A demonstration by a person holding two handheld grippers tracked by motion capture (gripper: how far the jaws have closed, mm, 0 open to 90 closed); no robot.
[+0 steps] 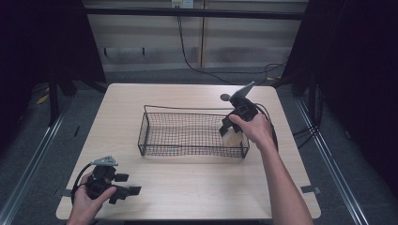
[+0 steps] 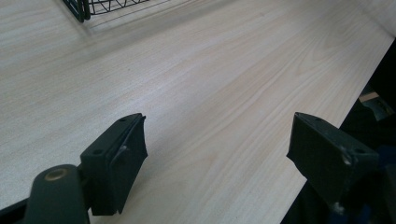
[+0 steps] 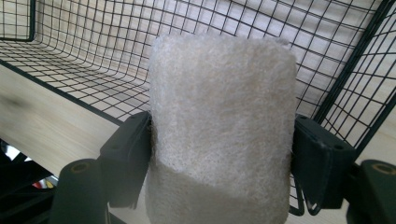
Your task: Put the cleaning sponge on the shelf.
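Right gripper (image 1: 231, 132) clamped on a white fibrous pad (image 3: 223, 126), held at the right end of the wire basket (image 1: 155, 113), just over its near rim. Pad pinched on both sides by the jaws, basket mesh behind it. Left gripper (image 1: 126, 185) well apart from the basket, near the table's (image 1: 187, 187) front-left corner, jaws spread wide, nothing between them.

Lab: black-curtained rig (image 1: 361, 70), bare table (image 1: 187, 187)
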